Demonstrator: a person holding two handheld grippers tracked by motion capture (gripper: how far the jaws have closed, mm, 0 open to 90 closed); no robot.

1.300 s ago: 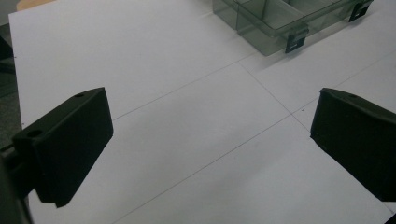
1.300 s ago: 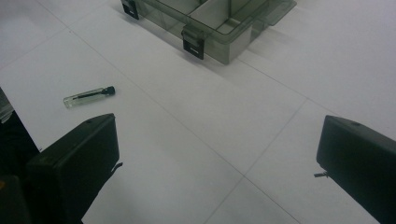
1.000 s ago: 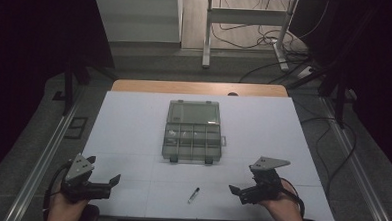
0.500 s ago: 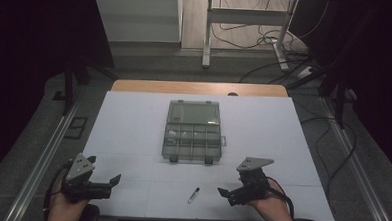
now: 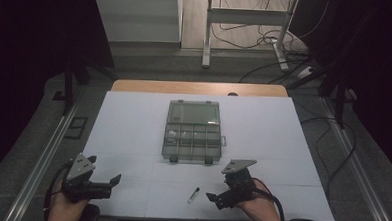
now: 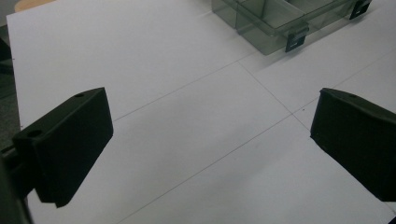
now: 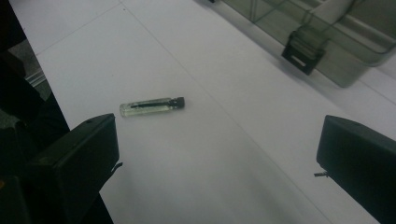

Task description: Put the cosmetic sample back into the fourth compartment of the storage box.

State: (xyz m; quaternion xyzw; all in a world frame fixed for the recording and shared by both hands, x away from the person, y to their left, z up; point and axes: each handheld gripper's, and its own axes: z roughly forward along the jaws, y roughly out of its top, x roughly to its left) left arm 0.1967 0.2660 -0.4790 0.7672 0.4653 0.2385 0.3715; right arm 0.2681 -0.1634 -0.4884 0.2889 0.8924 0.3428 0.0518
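Our jaws stand spread wide on both sides, with nothing between either pair. The right gripper (image 5: pixel 219 198) hovers low over the near edge of the white table (image 5: pixel 128 127), its jaws pointing left toward a small clear vial (image 5: pixel 194 194) with a black cap that lies flat on the table just to the left of them. In the right gripper view the vial (image 7: pixel 152 106) lies on its side beyond the left jaw, cap end pointing toward the far right, a thin dark piece visible inside it; the vial is near the jaws but not between them and touches neither.

The left gripper (image 5: pixel 110 183) is held at the near left corner of the table, well apart from the vial, its jaws pointing right. In the left gripper view we see bare white table (image 6: pixel 187 140) between its jaws, crossed by thin seam lines.

Farther from us, at the middle of the table, sits a clear plastic compartment box (image 5: pixel 192 132) with its lid folded open on the far side. Its two black latches face us on the near edge. A few small pale items lie in the left compartments, too small to name. The near corner of the box (image 7: pixel 336 42) appears at the top right of the right gripper view, one latch hanging on its wall.
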